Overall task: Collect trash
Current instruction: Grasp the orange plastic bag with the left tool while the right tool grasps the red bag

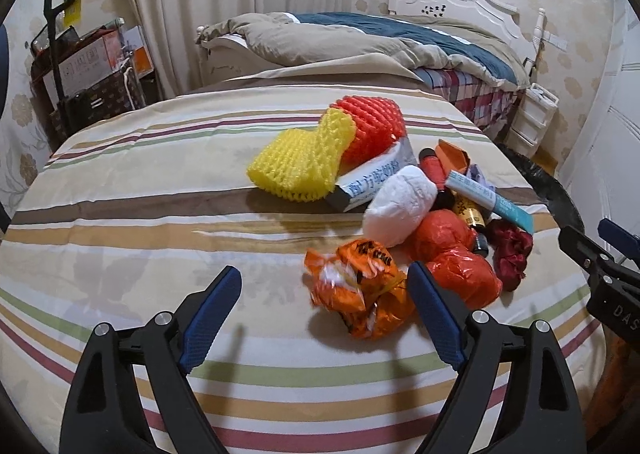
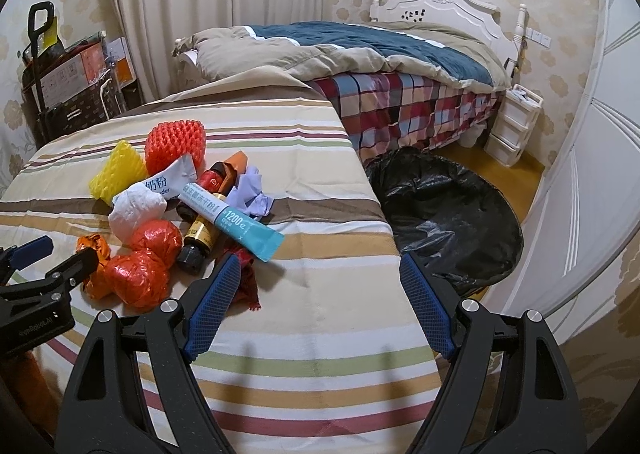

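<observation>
Left wrist view: the left gripper has its jaws released, an orange wrapper lying by the right jaw, ahead of it red bags. The right gripper jaws stand released over striped bedding; a teal tube angles toward the left jaw, a black trash bag ahead-right.

Trash pile lies on striped cover, frame left; bin bag on floor at right; bed behind.
</observation>
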Motion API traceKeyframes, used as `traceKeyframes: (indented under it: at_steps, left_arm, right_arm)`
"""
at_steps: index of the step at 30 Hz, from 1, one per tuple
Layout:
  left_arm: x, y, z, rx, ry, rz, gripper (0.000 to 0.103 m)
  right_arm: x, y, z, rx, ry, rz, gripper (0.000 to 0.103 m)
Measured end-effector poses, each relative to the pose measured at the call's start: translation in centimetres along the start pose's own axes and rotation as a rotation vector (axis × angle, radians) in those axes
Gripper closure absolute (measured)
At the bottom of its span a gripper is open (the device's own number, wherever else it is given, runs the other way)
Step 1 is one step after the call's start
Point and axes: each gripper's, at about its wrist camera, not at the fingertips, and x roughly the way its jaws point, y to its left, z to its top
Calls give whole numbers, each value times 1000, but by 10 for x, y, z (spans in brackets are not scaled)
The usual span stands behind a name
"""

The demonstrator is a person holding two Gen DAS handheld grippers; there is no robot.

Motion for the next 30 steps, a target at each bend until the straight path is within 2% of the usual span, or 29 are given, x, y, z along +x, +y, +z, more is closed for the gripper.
traceKeyframes:
  at_steps: [14, 15, 19, 23, 30]
  left_arm:
    - [4, -16, -4, 37, 24, -37, 19]
    - [3, -15, -4, 36, 24, -38, 21]
    - [6, -11, -7, 30, 52, -75, 39]
    - [4, -9, -9, 31, 52, -83, 41]
    - [-13, -3, -8, 55, -13, -30, 42]
  right_arm:
    - [0, 2, -2, 3, -1, 4, 23]
    - [1, 2, -2, 5, -1, 4, 23]
    - [2, 2, -3, 11, -2, 8, 23]
    - [2, 4, -3, 7, 0, 13, 23]
    - [-5, 13, -1, 1, -4, 49, 23]
